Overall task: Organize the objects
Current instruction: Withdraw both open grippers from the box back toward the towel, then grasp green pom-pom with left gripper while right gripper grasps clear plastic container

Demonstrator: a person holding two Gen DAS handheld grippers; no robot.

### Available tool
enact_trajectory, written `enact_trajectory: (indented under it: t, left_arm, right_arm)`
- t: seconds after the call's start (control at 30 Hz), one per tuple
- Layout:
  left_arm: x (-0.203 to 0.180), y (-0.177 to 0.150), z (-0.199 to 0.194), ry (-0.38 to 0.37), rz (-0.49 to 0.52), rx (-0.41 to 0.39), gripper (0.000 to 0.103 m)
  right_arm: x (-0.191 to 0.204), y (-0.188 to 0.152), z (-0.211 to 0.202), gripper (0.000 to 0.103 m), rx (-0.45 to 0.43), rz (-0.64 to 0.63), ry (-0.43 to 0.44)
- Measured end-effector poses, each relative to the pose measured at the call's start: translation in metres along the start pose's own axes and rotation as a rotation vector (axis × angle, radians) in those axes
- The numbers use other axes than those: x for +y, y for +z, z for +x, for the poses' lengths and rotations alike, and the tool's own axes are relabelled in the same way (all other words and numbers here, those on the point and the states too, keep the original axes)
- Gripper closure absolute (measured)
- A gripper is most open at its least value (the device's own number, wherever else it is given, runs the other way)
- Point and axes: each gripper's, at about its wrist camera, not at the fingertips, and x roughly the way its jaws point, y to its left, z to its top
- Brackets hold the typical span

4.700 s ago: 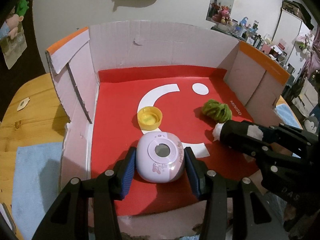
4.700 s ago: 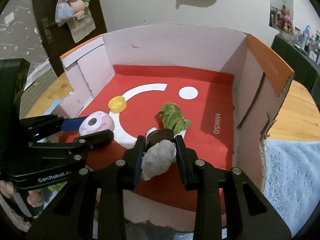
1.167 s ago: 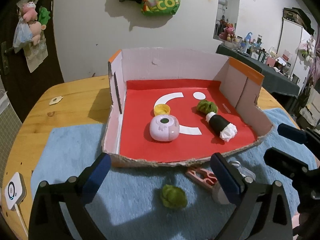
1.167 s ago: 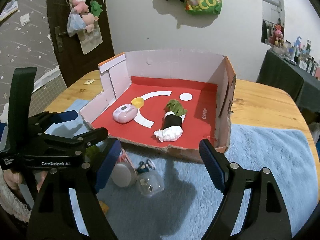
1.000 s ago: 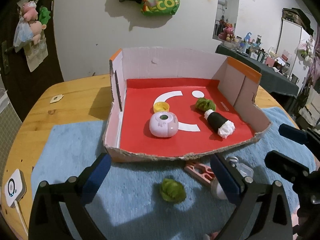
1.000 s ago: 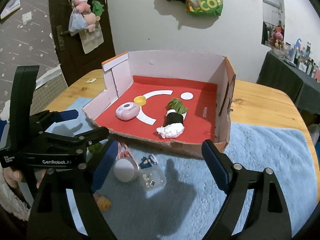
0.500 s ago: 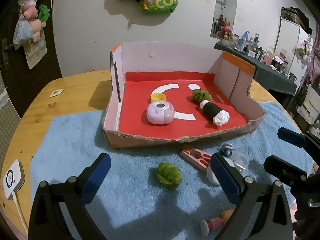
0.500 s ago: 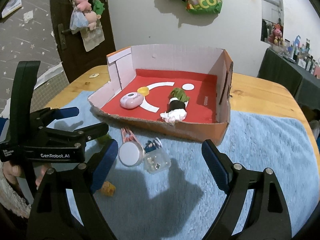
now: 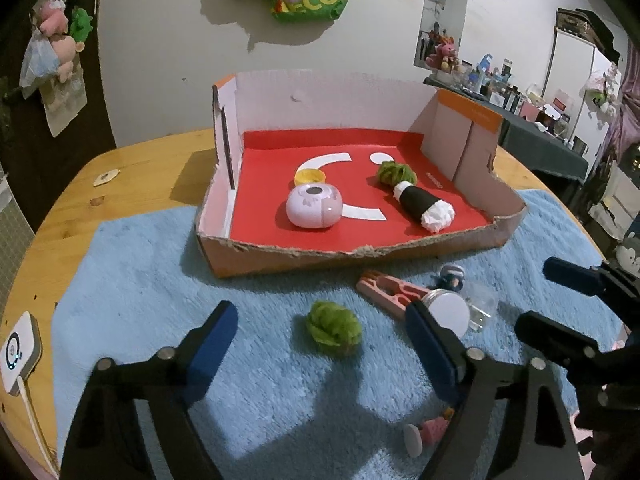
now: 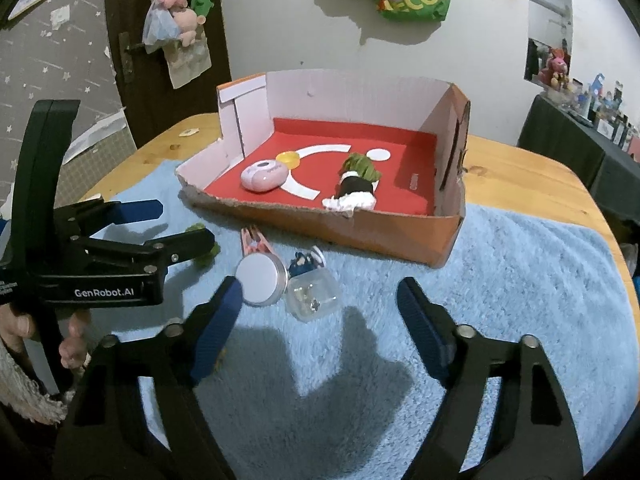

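Observation:
A cardboard box (image 9: pixel 320 258) with a red floor holds a pink round case (image 9: pixel 315 211), a yellow cap (image 9: pixel 310 176) and a sushi roll toy (image 9: pixel 422 203) with a green end. On the blue mat in front lie a green pom-pom (image 9: pixel 333 327), a pink clip (image 9: pixel 390 295), a round tin (image 10: pixel 261 279), a clear plastic box (image 10: pixel 313 294) and a small figure (image 10: pixel 306 260). My left gripper (image 9: pixel 320 340) is open and empty, low over the pom-pom. My right gripper (image 10: pixel 320 320) is open and empty, just short of the clear box.
The blue mat (image 10: pixel 520 280) covers a round wooden table (image 9: pixel 120 184). A white device (image 9: pixel 18 350) lies at the table's left edge. A small pink toy (image 9: pixel 426 434) lies near the mat's front. The box's right wall (image 10: pixel 454 148) stands tall.
Both grippers let go of the pink case and the sushi roll in the box, opened wide and pulled back. They now sit lower over the mat's loose objects.

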Motion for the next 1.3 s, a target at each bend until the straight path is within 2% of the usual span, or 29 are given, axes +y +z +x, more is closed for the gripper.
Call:
enact_trajectory:
  t: [0.2,0.37,0.57,0.67,0.73,0.8,1.03,1.13,1.3]
  left_arm:
    - [-0.001,-0.004,0.007,-0.015,0.008,0.024,0.033]
    - [-0.001,-0.007,0.012,-0.023,0.008,0.039,0.035]
    - [-0.001,-0.009,0.016,-0.025,0.01,0.048,0.035]
    - [-0.001,-0.01,0.019,-0.032,0.009,0.059,0.041]
    - [0.0,-0.011,0.021,-0.032,0.005,0.065,0.041]
    - [0.0,-0.012,0.022,-0.029,0.005,0.066,0.045]
    - [0.002,-0.01,0.023,-0.033,-0.003,0.062,0.058]
    - [0.003,-0.01,0.022,-0.044,-0.01,0.06,0.072]
    - [0.003,-0.01,0.02,-0.051,-0.012,0.058,0.073]
  right_arm:
    - [-0.002,-0.005,0.01,0.045,0.032,0.004,0.008]
    - [-0.003,-0.009,0.019,0.052,0.054,0.001,0.013]
    - [-0.003,-0.011,0.028,0.053,0.074,-0.008,0.012]
    - [-0.002,-0.011,0.032,0.054,0.079,-0.016,0.011]
    - [-0.002,-0.011,0.035,0.054,0.083,-0.018,0.013]
    - [-0.001,-0.01,0.038,0.06,0.085,-0.024,0.011]
    - [0.001,-0.007,0.047,0.065,0.091,-0.034,0.014]
    - [0.002,-0.006,0.048,0.065,0.089,-0.037,0.012]
    - [0.0,-0.007,0.046,0.065,0.087,-0.026,0.015]
